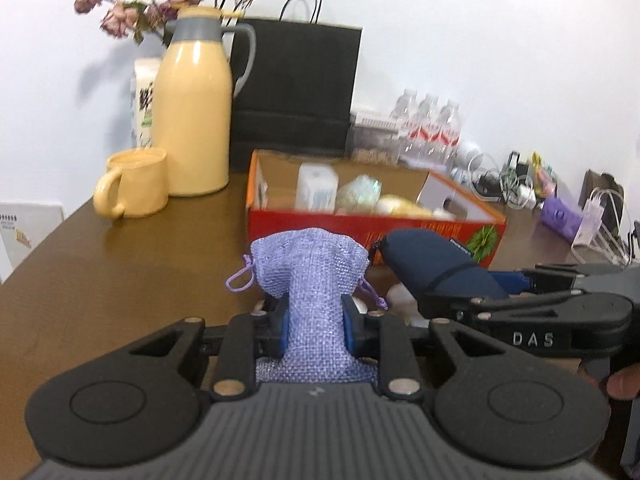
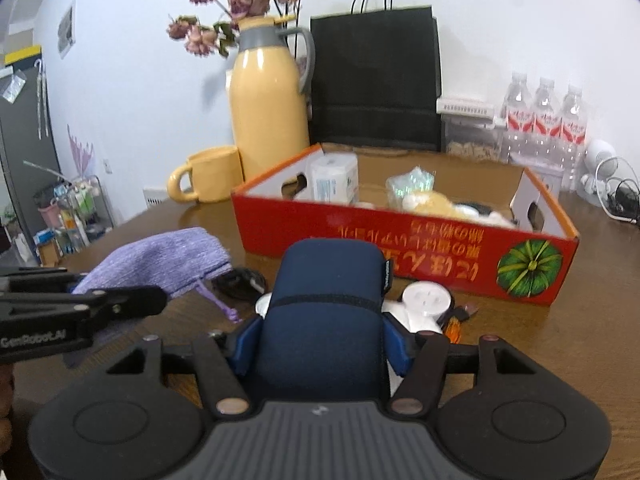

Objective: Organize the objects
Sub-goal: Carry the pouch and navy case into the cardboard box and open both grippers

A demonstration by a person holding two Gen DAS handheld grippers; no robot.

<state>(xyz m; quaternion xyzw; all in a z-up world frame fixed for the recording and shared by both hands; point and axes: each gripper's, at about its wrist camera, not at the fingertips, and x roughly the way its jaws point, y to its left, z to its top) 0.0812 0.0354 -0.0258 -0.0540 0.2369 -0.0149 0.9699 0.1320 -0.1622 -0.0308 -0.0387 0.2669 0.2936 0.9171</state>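
Left hand-held gripper (image 1: 314,322): narrow, blue pads pinching the lilac woven drawstring pouch (image 1: 310,268) at its waist, lower centre of the left view.
Right hand-held gripper (image 2: 320,338): moderately wide, clamped on the navy soft zip case (image 2: 326,304), lower centre of the right view.
Risk, pouch: soft cloth may slide from the pinch; its dangling cord could snag.
Risk, case: bulky; likely to catch the box wall if carried low.
Container: red cardboard box (image 2: 400,254), open-topped, on the brown surface (image 1: 120,264), centre frame.
Contents: white tissue pack (image 2: 334,178), crinkled iridescent packet (image 2: 410,186), yellowish soft item; remainder unclear.
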